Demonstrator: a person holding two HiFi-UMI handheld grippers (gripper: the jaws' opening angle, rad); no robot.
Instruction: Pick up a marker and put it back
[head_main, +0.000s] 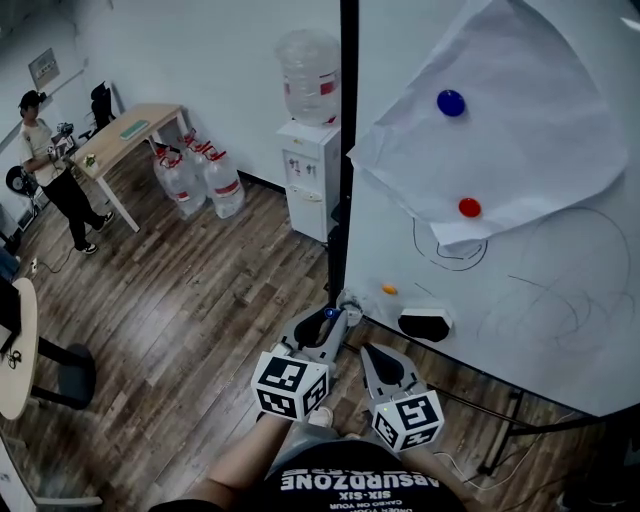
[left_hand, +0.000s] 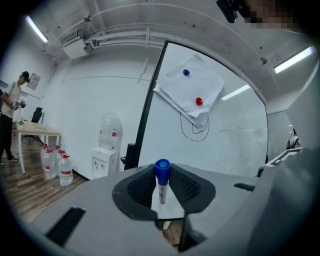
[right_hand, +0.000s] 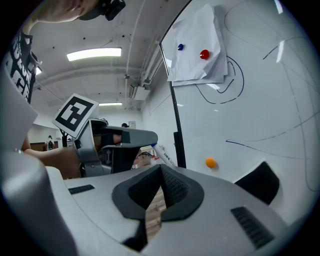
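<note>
The marker (left_hand: 161, 182), blue cap upward, is clamped between the pads of the left gripper (head_main: 330, 324), near the whiteboard (head_main: 540, 330). The head view shows only the cap; the left gripper view also shows the white printed barrel. The right gripper (right_hand: 160, 187), beside the left, has its jaws together on nothing.

Office room; whiteboard (head_main: 545, 340), water dispenser (head_main: 310, 180), spare water bottles (head_main: 200, 180), desk (head_main: 125, 135), wood-plank floor (head_main: 200, 320)
</note>
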